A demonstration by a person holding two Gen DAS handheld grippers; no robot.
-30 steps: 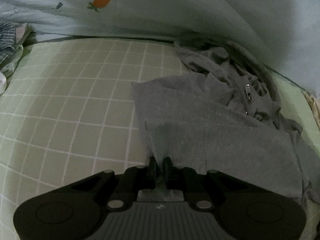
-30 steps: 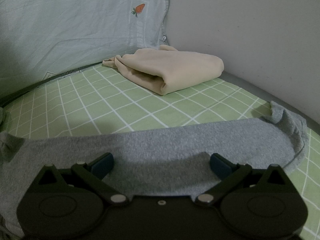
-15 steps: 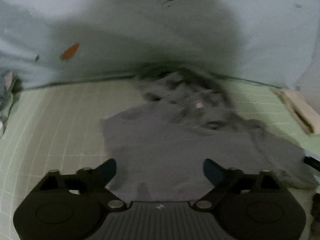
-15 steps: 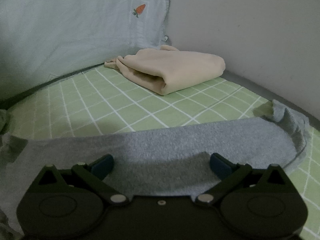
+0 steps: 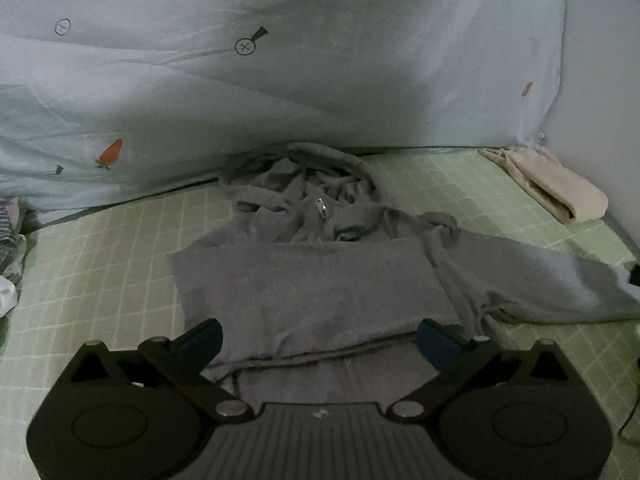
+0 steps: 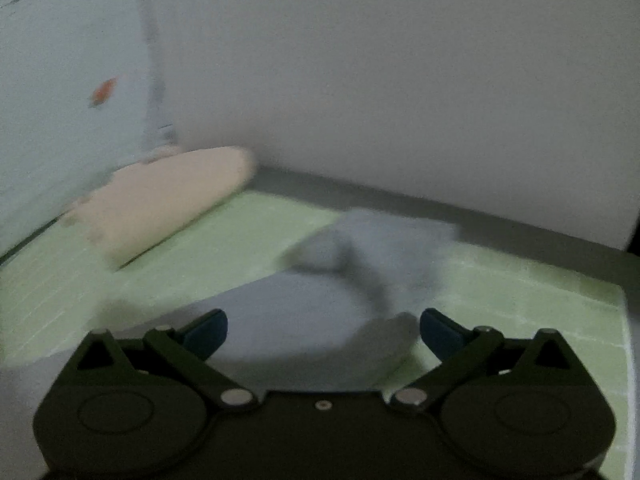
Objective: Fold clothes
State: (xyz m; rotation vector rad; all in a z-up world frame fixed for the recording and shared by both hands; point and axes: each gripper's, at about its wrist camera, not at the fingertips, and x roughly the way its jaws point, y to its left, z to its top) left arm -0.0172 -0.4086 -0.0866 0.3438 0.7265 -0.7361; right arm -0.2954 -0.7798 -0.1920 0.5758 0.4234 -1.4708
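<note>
Grey knit fabric, a zip-front hooded garment (image 5: 312,292), lies on the green checked bed sheet (image 5: 100,280), its near hem just beyond the left tool (image 5: 320,338). Left tool: jaws have just been opening and now stand wide apart, blue pads (image 5: 200,340) clear of the cloth, nothing gripped; the folded body panel shows between and beyond them. One sleeve is laid across the body; the other sleeve (image 5: 560,284) runs out flat toward the right-hand edge of the bed. Further on, the hood is bunched in loose wrinkles, with the metal zip pull (image 5: 320,206) at its middle, close to the far edge of the bed. Right tool (image 6: 324,330): jaws likewise wide apart, holding nothing, poised above the sleeve's cuff end (image 6: 360,264), which curls up from the sheet; this view is blurred and fine detail cannot be told. Beyond, a folded beige garment (image 5: 556,192) sits in the far right corner of the bed, well apart from the grey one. Pale blue bedding printed with a carrot motif (image 5: 110,152) rises along the far edge. A plain white wall (image 6: 400,80) bounds the right side.
</note>
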